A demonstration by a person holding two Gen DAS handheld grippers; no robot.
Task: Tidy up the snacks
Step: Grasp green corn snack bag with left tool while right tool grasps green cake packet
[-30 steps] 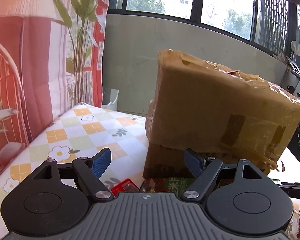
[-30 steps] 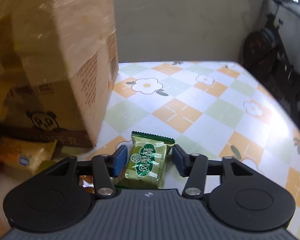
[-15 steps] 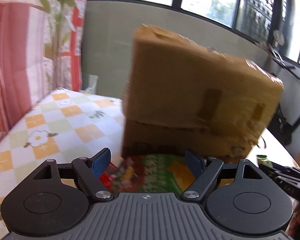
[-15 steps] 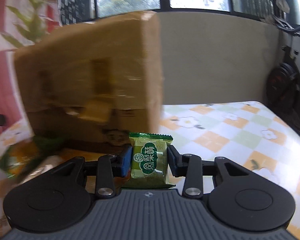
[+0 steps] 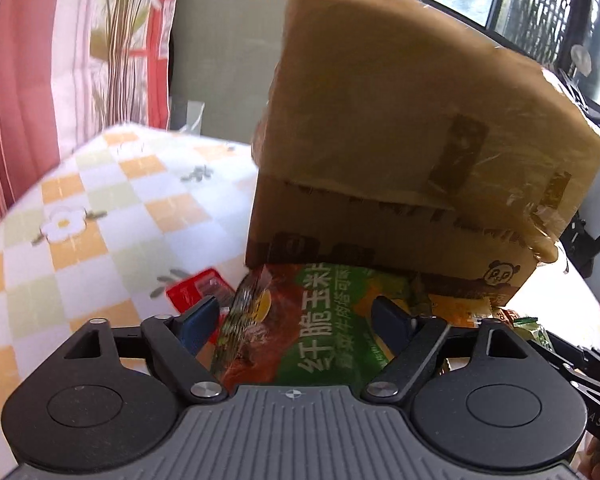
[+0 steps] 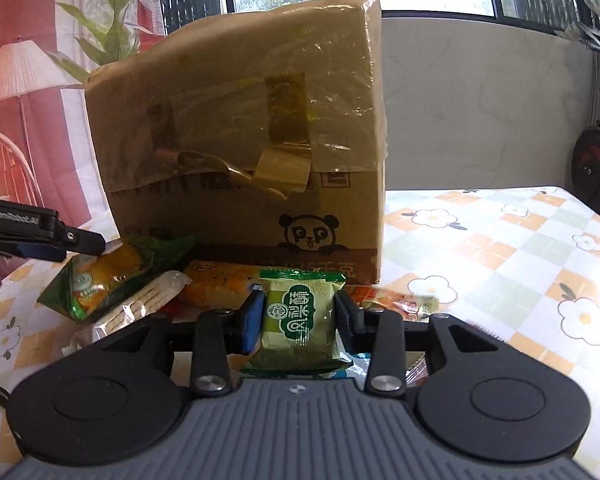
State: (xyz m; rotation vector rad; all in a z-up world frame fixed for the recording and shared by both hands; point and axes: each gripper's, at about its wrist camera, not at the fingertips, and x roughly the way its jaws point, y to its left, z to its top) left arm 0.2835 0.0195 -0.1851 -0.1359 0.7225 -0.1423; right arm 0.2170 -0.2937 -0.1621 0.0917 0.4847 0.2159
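The right tool (image 6: 296, 318) pinches a small green snack packet (image 6: 298, 320) upright between its blue pads, both pressing on the packet's sides; its jaws have just been closing on it. Straight ahead of this tool stands a taped cardboard box (image 6: 240, 152) with a panda print, on the desk (image 6: 500, 264) with its flowered check cloth. At the box's foot, ahead and to the left of the right tool, lie a green and orange corn chip bag (image 6: 108, 276), a clear pack of pale wafers (image 6: 140, 304) and an orange packet (image 6: 216, 286). The left tool (image 5: 296, 320) stands spread, its jaws having just been opening wider, over the corn chip bag (image 5: 312, 320), which lies between the pads without being pressed. A red packet (image 5: 196, 286) lies just left of that tool's left finger.
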